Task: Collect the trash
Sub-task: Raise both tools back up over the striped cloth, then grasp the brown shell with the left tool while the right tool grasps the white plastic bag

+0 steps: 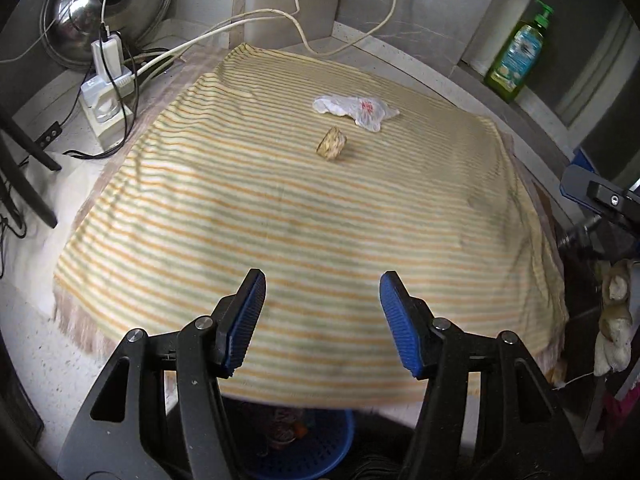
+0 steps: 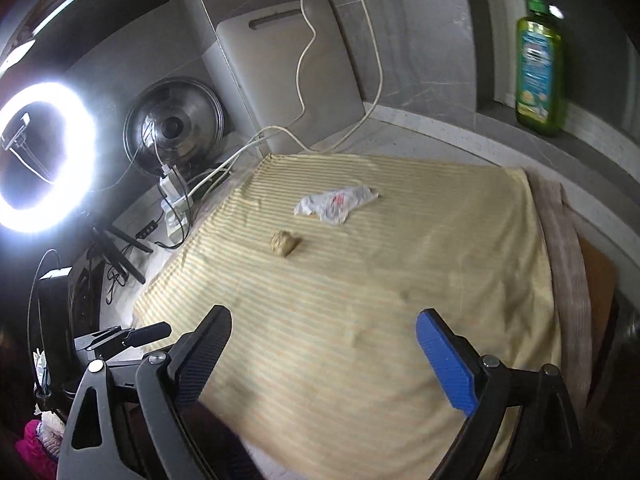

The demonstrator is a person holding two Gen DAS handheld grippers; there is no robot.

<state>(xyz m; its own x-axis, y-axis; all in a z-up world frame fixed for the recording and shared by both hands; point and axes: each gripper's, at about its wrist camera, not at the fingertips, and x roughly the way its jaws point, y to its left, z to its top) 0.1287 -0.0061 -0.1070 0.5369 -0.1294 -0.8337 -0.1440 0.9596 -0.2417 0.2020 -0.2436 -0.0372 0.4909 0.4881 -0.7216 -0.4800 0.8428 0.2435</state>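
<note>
On the yellow striped cloth [image 1: 304, 224] [image 2: 360, 300] lie a crumpled white plastic bag with red print [image 1: 356, 110] [image 2: 336, 202] and, just nearer, a small tan crumpled wad [image 1: 331, 143] [image 2: 285, 243]. My left gripper [image 1: 322, 280] hovers over the cloth's near edge, open, with nothing between its blue pads. My right gripper [image 2: 324, 320] stands wide open above the near part of the cloth, also with nothing in it. Both pieces of trash lie well ahead of the fingertips. A blue perforated basket [image 1: 320, 448] shows below the table edge, under the left gripper.
A white power strip with plugs and cables [image 1: 106, 80] [image 2: 174, 196] sits left of the cloth, beside a steel pot lid [image 1: 108, 4] [image 2: 174, 124]. A green soap bottle [image 1: 518, 54] [image 2: 540, 68] stands at the back right. A lit ring light [image 2: 44, 156] on a tripod is at left.
</note>
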